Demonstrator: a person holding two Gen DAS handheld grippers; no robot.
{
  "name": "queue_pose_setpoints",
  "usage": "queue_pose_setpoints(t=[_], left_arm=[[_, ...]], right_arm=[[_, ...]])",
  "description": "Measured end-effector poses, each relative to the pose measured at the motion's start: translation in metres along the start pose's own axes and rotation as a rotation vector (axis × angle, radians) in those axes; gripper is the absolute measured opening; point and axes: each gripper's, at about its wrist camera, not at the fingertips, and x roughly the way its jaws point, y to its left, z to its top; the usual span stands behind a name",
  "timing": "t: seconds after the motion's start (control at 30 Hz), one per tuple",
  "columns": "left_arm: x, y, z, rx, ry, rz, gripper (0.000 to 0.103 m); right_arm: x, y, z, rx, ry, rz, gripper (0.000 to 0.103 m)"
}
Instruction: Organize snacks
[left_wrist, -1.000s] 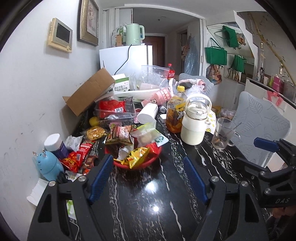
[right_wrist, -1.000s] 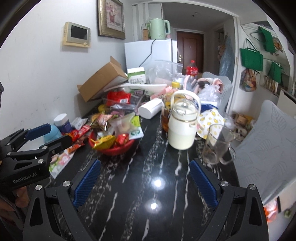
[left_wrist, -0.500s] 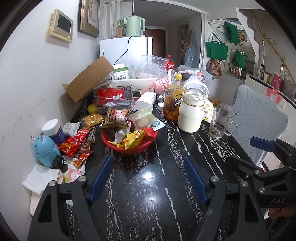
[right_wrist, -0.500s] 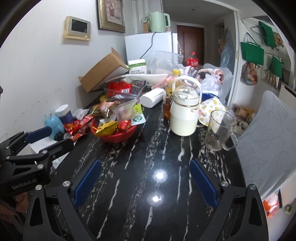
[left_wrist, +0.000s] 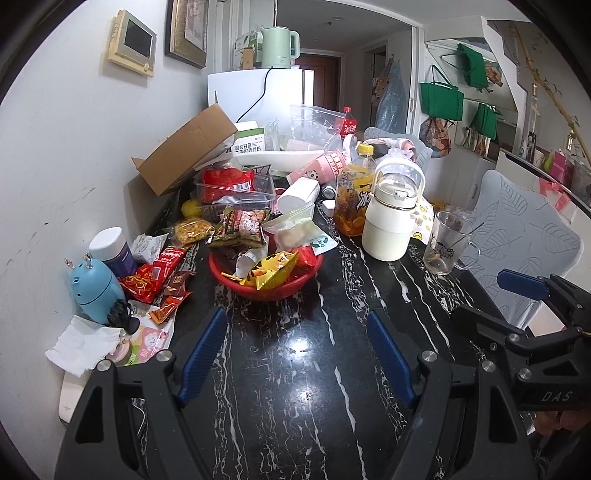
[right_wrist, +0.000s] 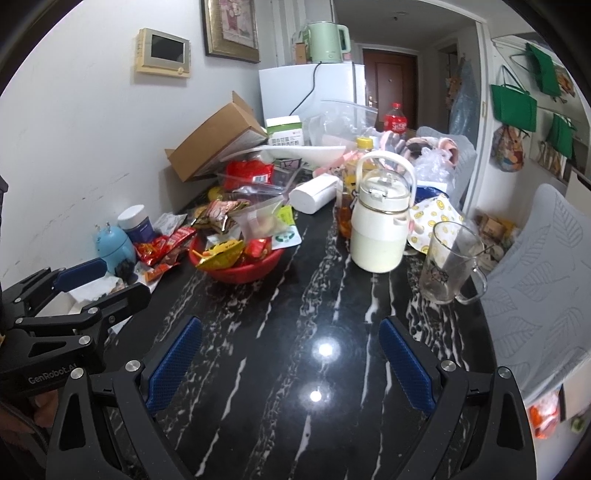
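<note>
Left wrist: red bowl (left_wrist: 266, 291) w/ snack packets (left_wrist: 273, 271); both tools (left_wrist: 297, 339) agape, empty.

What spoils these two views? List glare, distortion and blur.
Left wrist view: a ceiling-light glare patch on the black marble table between the open left hand-held gripper fingers; fisheye bends the walls; corners black.
Right wrist view: two bright glare spots on the table; same bending; both views sharp.

Glossy black marble-look tabletop (left_wrist: 295, 369) throws back the ceiling lights. Red plastic bowl (left_wrist: 275, 291), smooth and shiny, holds crinkly foil snack packets (left_wrist: 273, 271). Clear glass mug (right_wrist: 448, 264), glossy cream jug (right_wrist: 378, 236), matt brown cardboard box (left_wrist: 186, 147), crumpled white paper tissue (left_wrist: 83, 345).
</note>
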Motion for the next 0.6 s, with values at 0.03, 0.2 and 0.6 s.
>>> queue_pose_setpoints(t=[0.03,0.2,0.6], left_arm=[[-0.0002,0.0000,0.0002,-0.001,0.000,0.001,0.078],[-0.0007,0.0002,0.0006,-0.009,-0.001,-0.004,0.078],[0.0043,0.0013,0.0028,-0.019,0.002,-0.012,0.078]], right_arm=[[0.0003,-0.0002,0.0002,-0.001,0.001,0.002,0.098],[0.0025,0.0000,0.0011,-0.003,0.005,0.009,0.098],[0.0023,-0.0008,0.0022,-0.006,-0.001,0.016,0.098]])
